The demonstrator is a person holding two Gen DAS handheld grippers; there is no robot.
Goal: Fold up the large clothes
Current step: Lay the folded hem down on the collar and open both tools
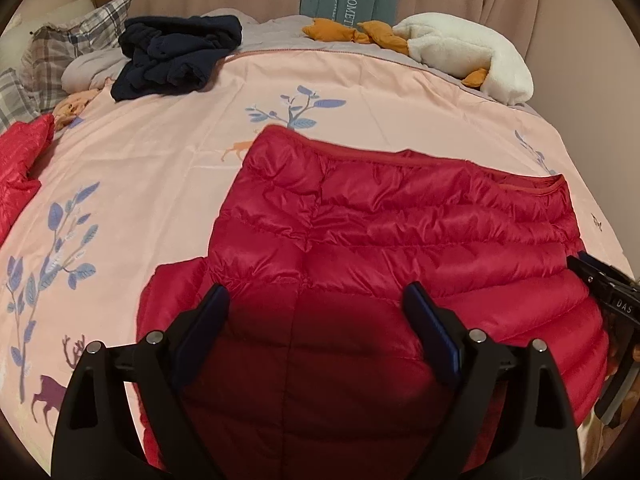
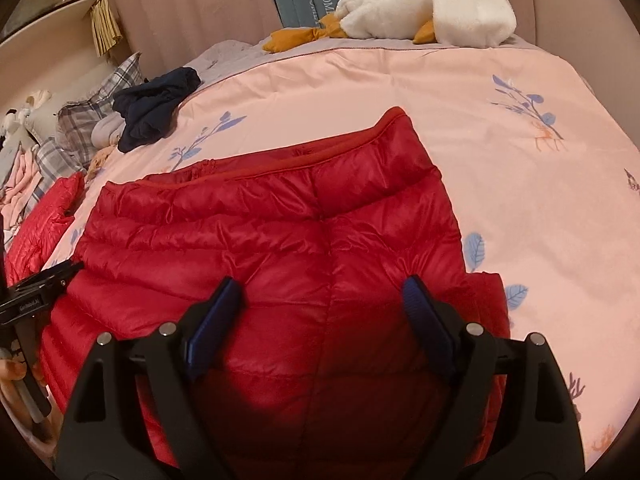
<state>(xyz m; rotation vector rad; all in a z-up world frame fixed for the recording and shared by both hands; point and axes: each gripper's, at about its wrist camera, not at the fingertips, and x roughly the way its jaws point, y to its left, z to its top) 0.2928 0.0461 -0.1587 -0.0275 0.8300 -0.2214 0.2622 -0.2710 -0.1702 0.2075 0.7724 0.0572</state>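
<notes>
Both grippers, left gripper and right gripper, hover spread wide and empty over the red puffer jacket, folded at the bed's near edge.

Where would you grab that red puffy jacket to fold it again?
Probably at the far hem of the red jacket, one corner per gripper, coming from the near side over the top. It lies flat, and that trimmed edge is thin and free. The left gripper and right gripper hover open above it.
</notes>
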